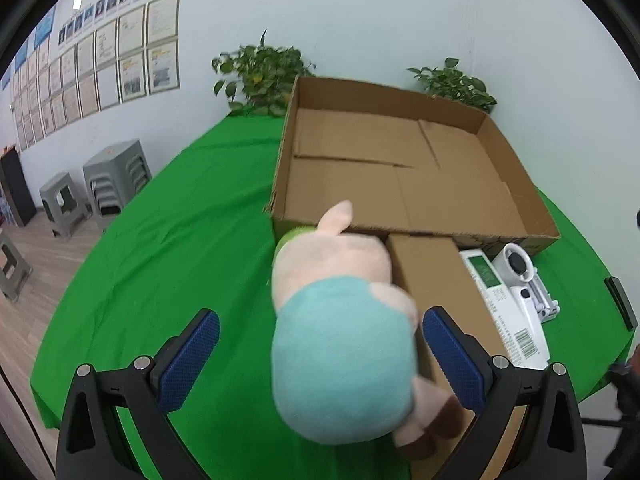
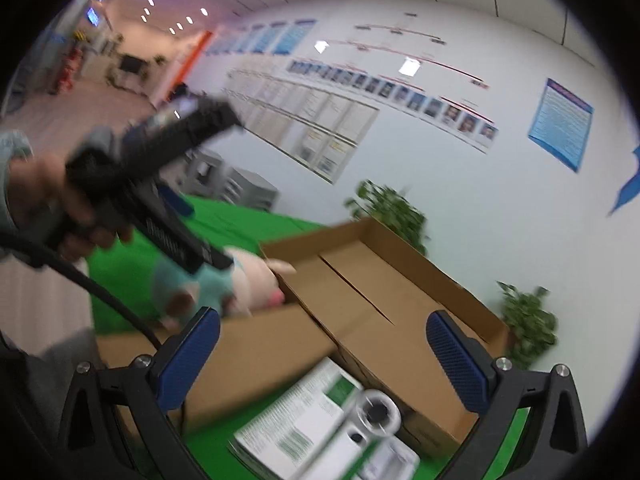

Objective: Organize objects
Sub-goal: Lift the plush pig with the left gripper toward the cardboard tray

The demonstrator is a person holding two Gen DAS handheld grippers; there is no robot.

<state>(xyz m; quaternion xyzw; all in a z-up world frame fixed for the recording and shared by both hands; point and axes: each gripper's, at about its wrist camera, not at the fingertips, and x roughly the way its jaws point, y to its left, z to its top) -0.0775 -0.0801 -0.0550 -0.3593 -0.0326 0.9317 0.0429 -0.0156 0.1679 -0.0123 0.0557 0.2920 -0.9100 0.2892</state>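
A plush pig (image 1: 344, 344) in a teal shirt lies between the fingers of my left gripper (image 1: 320, 356), partly on a small brown carton (image 1: 436, 292). The jaws stand wide apart and the blue pads (image 1: 192, 356) do not touch the toy. A large open cardboard box (image 1: 400, 176) sits empty just beyond on the green table. My right gripper (image 2: 324, 356) is open and empty, above a white booklet (image 2: 296, 428) and a white device (image 2: 376, 412). The right wrist view also shows the pig (image 2: 252, 280) under the left gripper's body (image 2: 168, 208).
The white booklet (image 1: 504, 308) and white device (image 1: 524, 280) lie right of the small carton. A dark object (image 1: 620, 304) lies at the table's right edge. Potted plants (image 1: 264, 76) stand behind the box. Grey stools (image 1: 116, 176) stand at the left wall.
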